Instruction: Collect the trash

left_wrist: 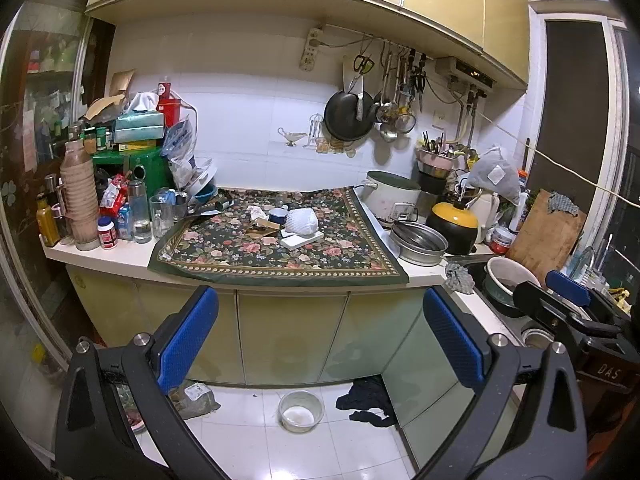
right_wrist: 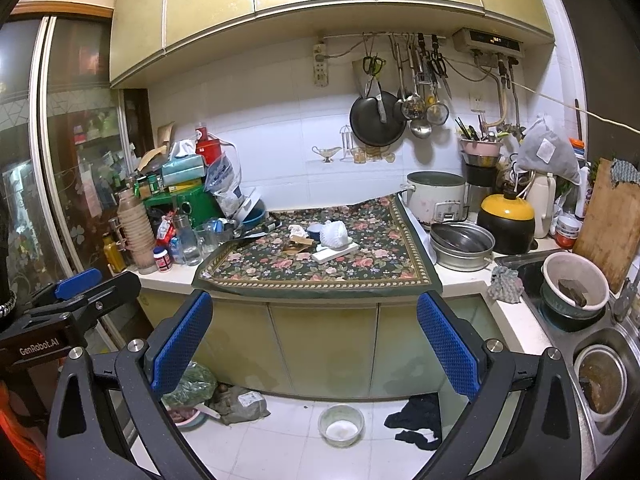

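Both grippers, left gripper (left_wrist: 320, 344) and right gripper (right_wrist: 314, 340), spread, empty. Risk: reaching the far crumpled paper (left_wrist: 256, 213) may topple nearby glass jars (left_wrist: 160, 216) on the desk (left_wrist: 120, 254).

Wide-open right gripper (right_wrist: 316, 340) before floral cloth (right_wrist: 320, 264)

Black wok (left_wrist: 347, 115) above rice cooker (left_wrist: 390, 196)

A small heap of trash lies mid-frame on the floral cloth. A crumpled white tissue (left_wrist: 256, 212) sits at the heap's upper left. Just right of it, torn brown paper scraps (left_wrist: 262, 227) lie flat and overlapping. A white foam net wrap (left_wrist: 303, 221), bunched into a dome, rests on a flat white box (left_wrist: 302, 240) at the right.
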Tool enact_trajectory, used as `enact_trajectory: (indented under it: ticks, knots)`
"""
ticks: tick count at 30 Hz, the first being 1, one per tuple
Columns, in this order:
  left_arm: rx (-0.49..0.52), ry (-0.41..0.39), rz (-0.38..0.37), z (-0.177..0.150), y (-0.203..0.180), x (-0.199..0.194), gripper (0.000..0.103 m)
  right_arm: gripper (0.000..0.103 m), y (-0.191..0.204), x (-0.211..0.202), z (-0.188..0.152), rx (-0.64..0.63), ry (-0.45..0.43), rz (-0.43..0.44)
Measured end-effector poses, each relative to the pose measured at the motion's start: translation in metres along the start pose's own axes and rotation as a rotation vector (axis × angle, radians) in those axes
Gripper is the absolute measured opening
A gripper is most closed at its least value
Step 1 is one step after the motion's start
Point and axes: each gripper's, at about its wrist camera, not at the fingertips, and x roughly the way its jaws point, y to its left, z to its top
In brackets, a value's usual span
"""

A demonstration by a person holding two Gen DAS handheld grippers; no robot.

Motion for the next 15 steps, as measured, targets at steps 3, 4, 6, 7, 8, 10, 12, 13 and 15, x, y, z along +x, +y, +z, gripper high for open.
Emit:
enact_trajectory:
  ticks: [3,4,6,7,8,10,12,13,15]
  knots:
    - [-0.009,0.011,-0.002,0.002,0.002,0.008,0.103,0.102,0.0,0.008,0.002,0.0,0.005,0.003]
    - [-0.012,0.015,-0.001,0.003,0.002,0.011,0.103,0.102,0.0,0.009,0.003,0.001,0.004,0.003]
    - [-0.017,0.023,-0.001,0.006,0.002,0.017,0.103,0.102,-0.003,0.012,0.003,0.003,0.001,0.007]
    - [-0.019,0.025,0.001,0.008,0.001,0.02,0.103,0.102,-0.004,0.015,0.004,0.006,0.001,0.012]
    - [-0.02,0.026,0.006,0.01,-0.001,0.024,0.103,0.102,-0.007,0.018,0.005,0.009,0.0,0.016]
    - [-0.018,0.025,0.019,0.014,-0.004,0.032,0.103,0.102,-0.013,0.024,0.009,0.015,-0.003,0.027]
    - [-0.017,0.026,0.031,0.019,-0.008,0.04,0.103,0.102,-0.019,0.03,0.012,0.016,-0.006,0.039]
    - [-0.019,0.026,0.036,0.022,-0.011,0.045,0.103,0.102,-0.022,0.034,0.014,0.014,-0.009,0.044]
    - [-0.026,0.033,0.049,0.027,-0.016,0.056,0.103,0.102,-0.03,0.04,0.016,0.009,-0.011,0.053]
